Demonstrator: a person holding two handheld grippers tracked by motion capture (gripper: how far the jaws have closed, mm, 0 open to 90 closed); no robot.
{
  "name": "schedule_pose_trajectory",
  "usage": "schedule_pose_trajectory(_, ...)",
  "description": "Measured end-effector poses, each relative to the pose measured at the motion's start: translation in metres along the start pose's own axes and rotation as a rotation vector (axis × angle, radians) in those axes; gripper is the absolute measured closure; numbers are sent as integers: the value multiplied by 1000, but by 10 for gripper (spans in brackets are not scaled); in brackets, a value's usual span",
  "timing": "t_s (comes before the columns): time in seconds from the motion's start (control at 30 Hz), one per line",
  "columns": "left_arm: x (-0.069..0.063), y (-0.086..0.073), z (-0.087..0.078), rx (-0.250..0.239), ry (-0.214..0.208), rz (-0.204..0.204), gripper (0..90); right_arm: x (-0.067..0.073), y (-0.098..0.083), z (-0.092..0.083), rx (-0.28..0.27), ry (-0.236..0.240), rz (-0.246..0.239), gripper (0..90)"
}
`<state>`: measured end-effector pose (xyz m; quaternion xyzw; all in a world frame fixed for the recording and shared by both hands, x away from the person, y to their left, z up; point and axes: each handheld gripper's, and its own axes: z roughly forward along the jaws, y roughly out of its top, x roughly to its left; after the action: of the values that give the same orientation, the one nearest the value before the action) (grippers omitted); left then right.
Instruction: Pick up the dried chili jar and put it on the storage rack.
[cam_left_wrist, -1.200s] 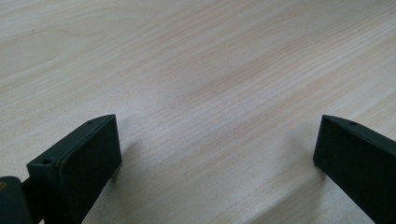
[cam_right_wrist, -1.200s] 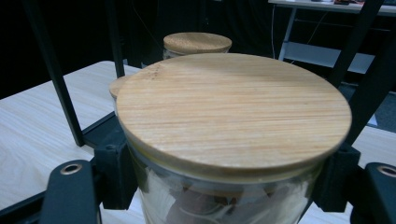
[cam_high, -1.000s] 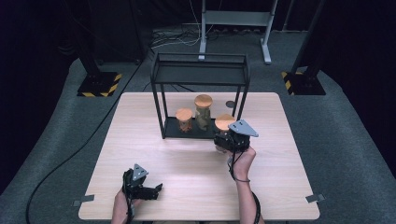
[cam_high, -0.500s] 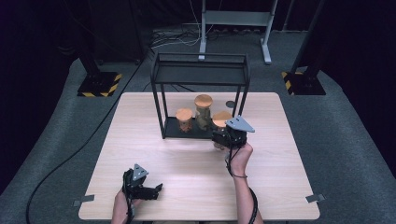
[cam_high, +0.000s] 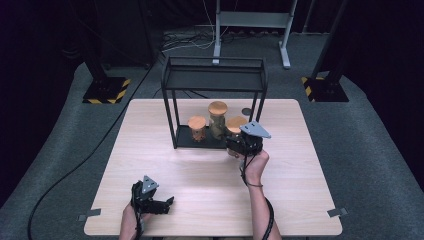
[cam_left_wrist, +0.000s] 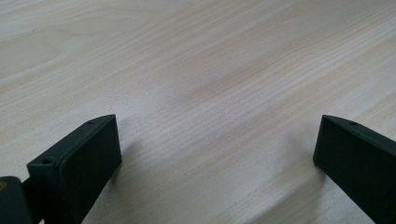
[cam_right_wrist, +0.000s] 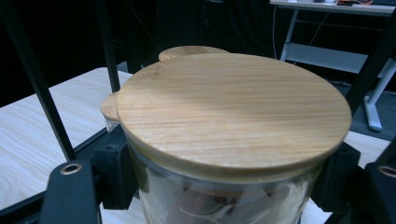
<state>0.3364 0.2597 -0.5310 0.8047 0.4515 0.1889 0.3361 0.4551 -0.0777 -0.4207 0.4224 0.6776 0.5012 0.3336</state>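
Three glass jars with round bamboo lids sit at the black wire shelf's (cam_high: 215, 75) base; the right gripper (cam_high: 243, 145) pinches the rightmost jar (cam_right_wrist: 233, 140) at the front-right corner, seemingly placing it, while the left gripper (cam_high: 150, 200) rests spread near the table's (cam_high: 200, 175) front edge.

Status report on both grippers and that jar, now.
Right gripper shut on the wood-lidded jar at the rack's lower shelf. Left gripper open, idle over bare table. Two other jars close beside; rack posts near.

Glass jar (cam_right_wrist: 224, 196), bamboo lid (cam_right_wrist: 233, 109) (upright), rack's edge
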Motion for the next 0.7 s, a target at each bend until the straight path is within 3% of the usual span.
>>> schedule_pose_trajectory(0.7, 0, 0, 0, -1, 0, 0, 0, -2, 5, 22, 25, -6, 17, 248)
